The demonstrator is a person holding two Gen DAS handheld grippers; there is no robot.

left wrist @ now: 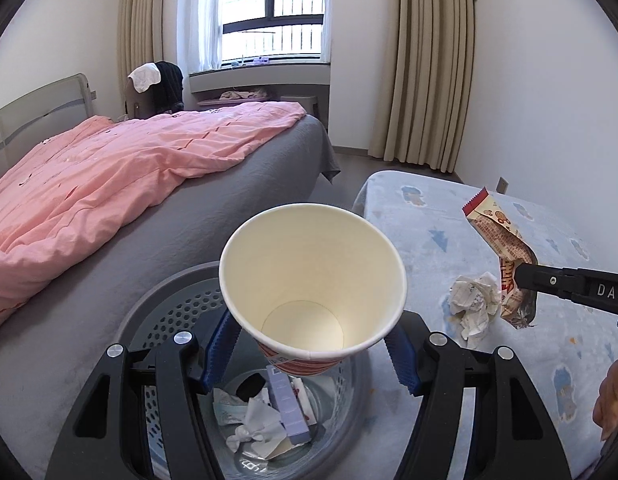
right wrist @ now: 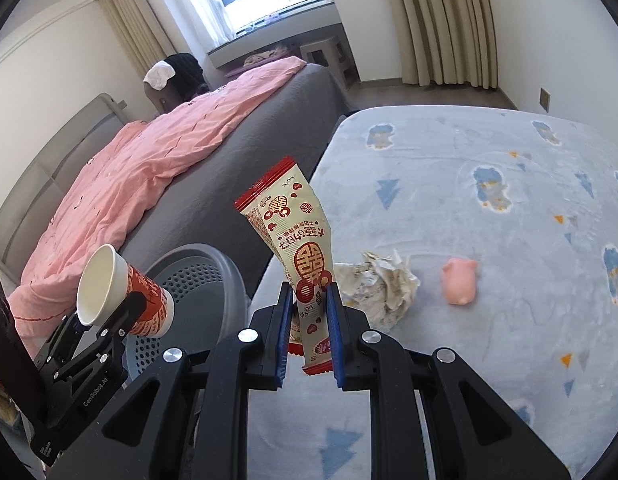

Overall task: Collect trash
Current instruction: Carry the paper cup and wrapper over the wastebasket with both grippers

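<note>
Paper cup [left wrist: 313, 280]: 1, left claw [left wrist: 313, 344] grips | wrapper [right wrist: 297, 252]: 1, right claw [right wrist: 309, 312] pinches | crumpled wad [right wrist: 379, 288]: 1

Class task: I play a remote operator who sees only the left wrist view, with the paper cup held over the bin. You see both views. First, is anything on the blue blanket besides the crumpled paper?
Observer: Yes. A small pink pig toy lies on the blue blanket, to the right of the crumpled paper and apart from it.
Operator: How is the snack wrapper held?
Observer: The right gripper is shut on the snack wrapper near its lower end; the rest sticks up, tilted left.
Operator: What does my cup look like outside?
Observer: The paper cup has a red printed outside; the left gripper grips it tilted, mouth pointing upper left, beside the grey bin.
</note>
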